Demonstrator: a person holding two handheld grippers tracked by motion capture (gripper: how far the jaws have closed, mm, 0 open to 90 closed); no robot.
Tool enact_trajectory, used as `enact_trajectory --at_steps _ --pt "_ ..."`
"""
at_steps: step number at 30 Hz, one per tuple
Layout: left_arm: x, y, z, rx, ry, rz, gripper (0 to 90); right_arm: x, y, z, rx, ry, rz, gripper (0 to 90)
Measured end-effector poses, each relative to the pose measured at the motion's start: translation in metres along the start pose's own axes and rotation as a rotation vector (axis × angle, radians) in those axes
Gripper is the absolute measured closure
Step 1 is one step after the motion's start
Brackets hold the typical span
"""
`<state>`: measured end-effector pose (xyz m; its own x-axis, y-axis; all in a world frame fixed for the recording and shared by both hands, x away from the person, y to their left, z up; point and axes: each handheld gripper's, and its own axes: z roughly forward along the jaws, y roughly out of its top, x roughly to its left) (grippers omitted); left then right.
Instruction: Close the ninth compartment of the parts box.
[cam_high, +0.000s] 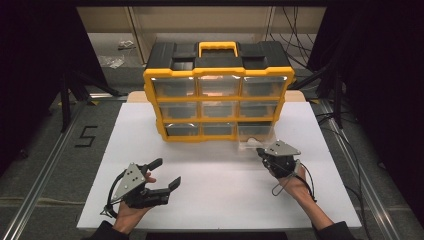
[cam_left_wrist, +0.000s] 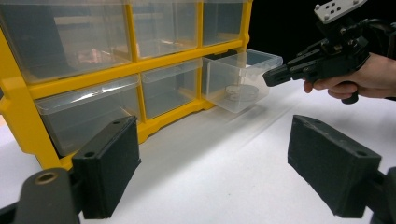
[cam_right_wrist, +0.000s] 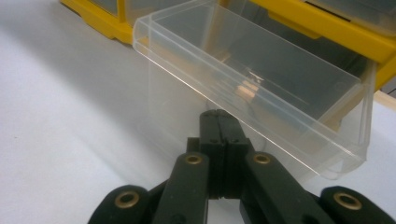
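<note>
**Inspector:** Step in hand?

**Assistant:** Pulling out a drawer. The right tongs are pinched shut on the front lip of the clear drawer, which sits in the bottom row at the right end of the yellow organizer. The drawer stands partly drawn out over the white tabletop, its back end in its slot.

**Inspector:** Left side?

**Assistant:** The left tongs lie wide apart, holding nothing, low over the tabletop and well apart from the organizer.

**Inspector:** Next move?

**Assistant:** In my judgement, a straight, level pull toward the person, keeping the pinch firm on the thin lip. Should the organizer slide, the left tongs could brace it.

**Inspector:** Contents?

**Assistant:** One small round thing on the drawer's floor; what it is I cannot tell.

**Inspector:** Counts?

**Assistant:** One organizer with one yellow handle on top. Nine drawers, three rows of three; eight pushed in, one drawn. Two tongs, one per hand.
</note>
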<state>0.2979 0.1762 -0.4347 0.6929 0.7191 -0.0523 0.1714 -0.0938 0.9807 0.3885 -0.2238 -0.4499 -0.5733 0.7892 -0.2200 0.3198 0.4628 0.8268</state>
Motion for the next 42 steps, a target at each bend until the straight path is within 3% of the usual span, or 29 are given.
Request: enact_trajectory --at_steps 42 --pt "0.000 -0.001 0.000 0.002 -0.002 -0.001 16.4 -0.001 0.007 0.022 -0.002 -0.070 -0.051 90.0"
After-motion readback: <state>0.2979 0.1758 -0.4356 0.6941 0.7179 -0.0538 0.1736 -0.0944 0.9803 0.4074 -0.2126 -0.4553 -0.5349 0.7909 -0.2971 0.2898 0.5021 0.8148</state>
